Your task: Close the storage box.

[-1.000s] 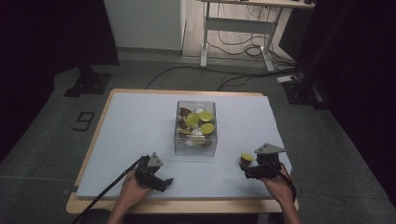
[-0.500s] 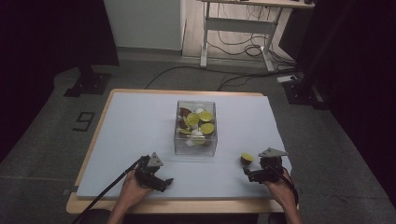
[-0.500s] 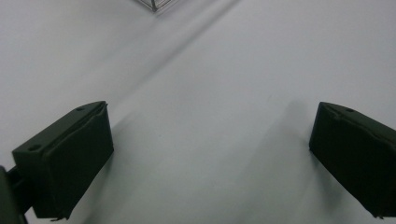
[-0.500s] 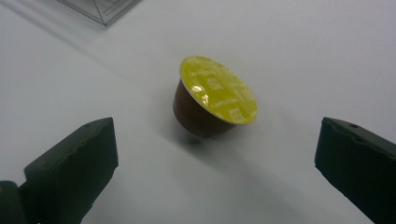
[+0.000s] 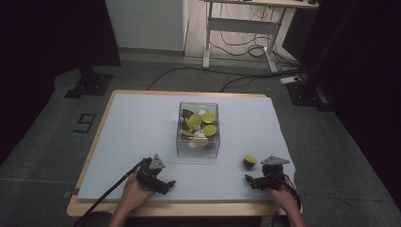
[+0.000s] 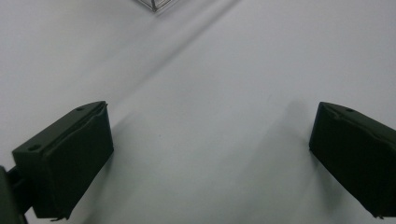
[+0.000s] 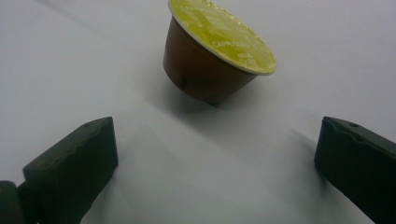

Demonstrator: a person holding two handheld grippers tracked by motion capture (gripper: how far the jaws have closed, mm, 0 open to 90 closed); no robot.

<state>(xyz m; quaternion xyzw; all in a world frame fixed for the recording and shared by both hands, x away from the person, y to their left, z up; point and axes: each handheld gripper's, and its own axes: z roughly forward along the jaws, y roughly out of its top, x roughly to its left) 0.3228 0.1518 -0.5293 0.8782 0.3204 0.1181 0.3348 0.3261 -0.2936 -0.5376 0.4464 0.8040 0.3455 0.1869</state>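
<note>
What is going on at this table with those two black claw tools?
A person sits at the table with a hand-held gripper in each hand. The right gripper is open, and a coffee capsule with a yellow-green lid stands on the table just in front of its jaws, not gripped. The left gripper is open too, over bare table. Farther back stands a clear box holding more capsules.
</note>
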